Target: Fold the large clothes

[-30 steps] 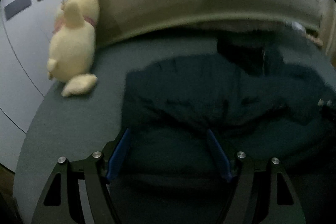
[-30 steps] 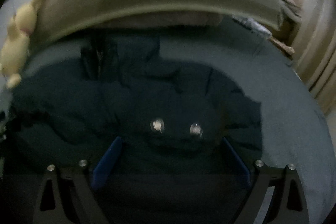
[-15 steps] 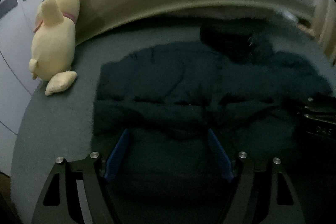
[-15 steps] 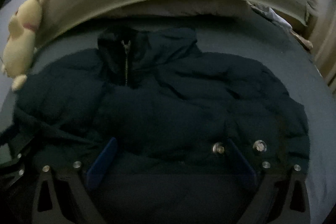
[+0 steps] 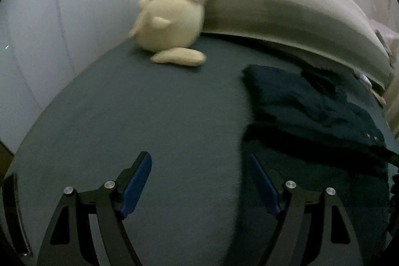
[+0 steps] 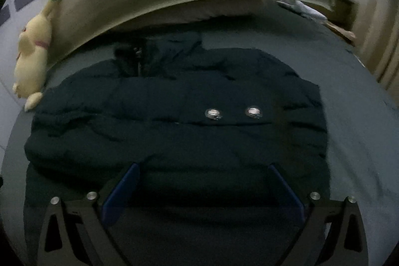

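A dark navy puffer jacket (image 6: 174, 121) lies on the grey-green bed sheet (image 6: 361, 131), sleeves folded in, with two silver snaps (image 6: 213, 113) on top. My right gripper (image 6: 203, 181) is open and empty, just above the jacket's near hem. In the left wrist view the jacket (image 5: 311, 116) lies to the right. My left gripper (image 5: 199, 178) is open and empty over bare sheet (image 5: 149, 121), its right finger at the jacket's left edge.
A yellow plush toy (image 5: 172, 21) leans against the beige headboard cushion (image 5: 286, 14) at the far left of the bed; it also shows in the right wrist view (image 6: 31, 59). A white wardrobe (image 5: 62, 16) stands left of the bed. Clutter lies at the bed's far right (image 6: 306, 9).
My left gripper has swung left, off the jacket and over bare sheet. My right gripper has drawn back a little; the snapped cuff now lies further up on the jacket.
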